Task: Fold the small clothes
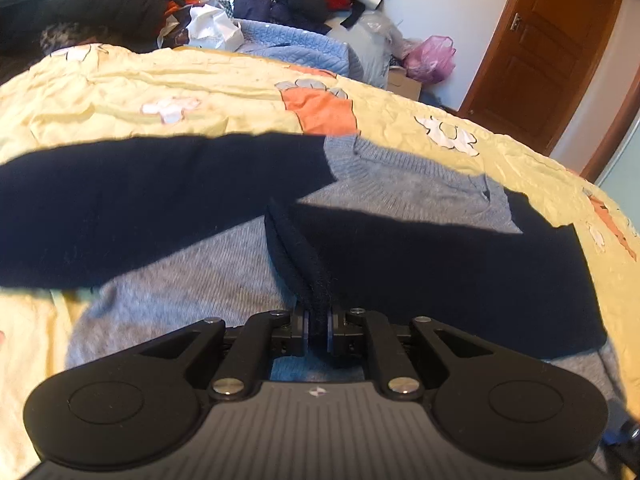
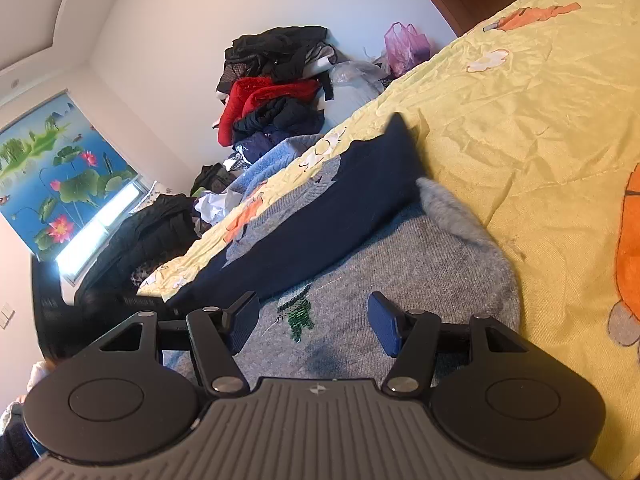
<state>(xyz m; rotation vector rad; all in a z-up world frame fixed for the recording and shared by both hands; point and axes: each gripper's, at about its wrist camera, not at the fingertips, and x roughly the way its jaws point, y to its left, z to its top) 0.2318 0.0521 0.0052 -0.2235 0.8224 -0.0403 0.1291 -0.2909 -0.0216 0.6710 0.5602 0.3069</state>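
Two grippers: left (image 1: 318,330) pinches navy sleeve (image 1: 304,276) (right (image 2: 314,326) half-open, empty).

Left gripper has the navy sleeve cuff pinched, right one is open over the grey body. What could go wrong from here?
1. The left gripper pinches only a thin ridge of the navy sleeve; a pull may slip it free.
2. The open right gripper pins nothing, so the sweater may drag along the yellow bedspread rather than fold.
3. The other sleeve lies across the chest and may bunch underneath.
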